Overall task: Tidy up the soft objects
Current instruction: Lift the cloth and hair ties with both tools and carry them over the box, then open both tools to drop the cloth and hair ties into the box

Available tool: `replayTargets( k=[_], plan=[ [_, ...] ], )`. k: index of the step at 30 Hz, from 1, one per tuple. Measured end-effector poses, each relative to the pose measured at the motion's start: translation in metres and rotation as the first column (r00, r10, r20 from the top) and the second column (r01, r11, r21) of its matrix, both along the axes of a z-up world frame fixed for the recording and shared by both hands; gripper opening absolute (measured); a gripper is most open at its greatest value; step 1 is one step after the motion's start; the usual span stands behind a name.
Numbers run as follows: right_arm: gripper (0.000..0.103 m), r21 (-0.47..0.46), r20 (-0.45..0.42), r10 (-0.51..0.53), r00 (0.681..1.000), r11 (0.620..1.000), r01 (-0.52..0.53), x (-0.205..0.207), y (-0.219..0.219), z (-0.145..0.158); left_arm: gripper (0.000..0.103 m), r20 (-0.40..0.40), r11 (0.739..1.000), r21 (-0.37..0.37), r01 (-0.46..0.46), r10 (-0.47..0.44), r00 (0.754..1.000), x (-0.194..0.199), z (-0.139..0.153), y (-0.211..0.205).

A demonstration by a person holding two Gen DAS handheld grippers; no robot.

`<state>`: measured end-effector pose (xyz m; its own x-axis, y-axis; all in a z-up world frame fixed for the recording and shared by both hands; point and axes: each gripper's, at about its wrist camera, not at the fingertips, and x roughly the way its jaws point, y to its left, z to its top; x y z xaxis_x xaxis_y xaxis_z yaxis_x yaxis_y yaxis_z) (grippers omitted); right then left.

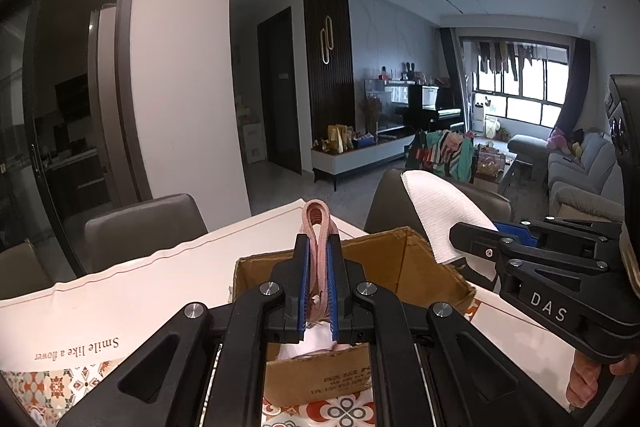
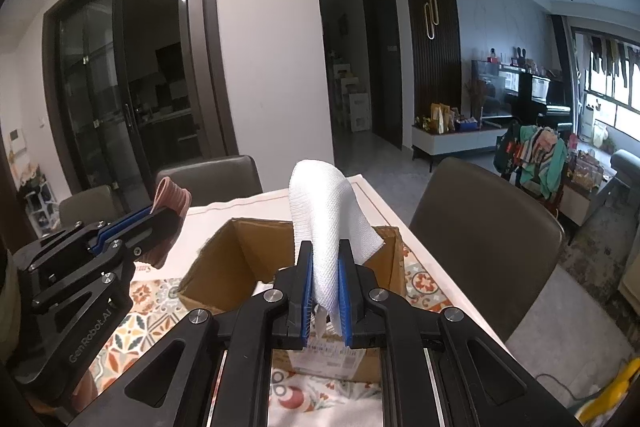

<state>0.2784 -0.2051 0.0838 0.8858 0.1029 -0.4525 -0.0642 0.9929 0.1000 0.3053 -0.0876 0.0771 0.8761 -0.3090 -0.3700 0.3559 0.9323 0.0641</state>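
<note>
My left gripper [image 1: 318, 247] is shut on a pink ribbed cloth [image 1: 317, 223] and holds it above an open cardboard box [image 1: 404, 267]. It also shows in the right wrist view [image 2: 160, 217], with the pink cloth [image 2: 174, 199] at the left. My right gripper [image 2: 325, 251] is shut on a white woven cloth [image 2: 324, 211] that droops over the box [image 2: 224, 267]. In the left wrist view the right gripper [image 1: 476, 239] holds the white cloth [image 1: 440, 207] over the box's right side.
The box stands on a table with a patterned cloth [image 2: 148, 311] and a white sheet [image 1: 120, 291]. Brown chairs stand at the far side [image 1: 140, 227] and at the right [image 2: 484, 235]. A living room lies behind.
</note>
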Motion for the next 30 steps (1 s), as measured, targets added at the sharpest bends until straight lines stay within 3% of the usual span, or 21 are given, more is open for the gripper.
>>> replayTargets(
  k=[14, 26, 28, 30],
  plan=[
    [0.013, -0.036, -0.106, 0.004, 0.994, 0.999, -0.008, 0.046, 0.003, -0.031, 0.01, -0.115, 0.999, 0.039, -0.01, 0.015, 0.993, 0.049, -0.035, -0.004],
    [0.013, -0.03, -0.224, 0.007, 0.975, 0.999, -0.014, 0.077, -0.005, -0.061, 0.011, -0.258, 0.997, 0.069, 0.036, -0.017, 0.966, 0.072, -0.065, -0.019],
    [0.013, -0.028, -0.24, 0.009, 0.971, 0.999, -0.016, 0.081, -0.007, -0.064, 0.013, -0.271, 0.997, 0.072, 0.036, -0.015, 0.963, 0.073, -0.067, -0.02],
    [0.013, -0.027, -0.26, 0.001, 0.966, 1.0, -0.009, 0.084, -0.009, -0.066, 0.021, -0.282, 0.997, 0.069, 0.039, -0.019, 0.959, 0.073, -0.069, -0.02]
  ],
)
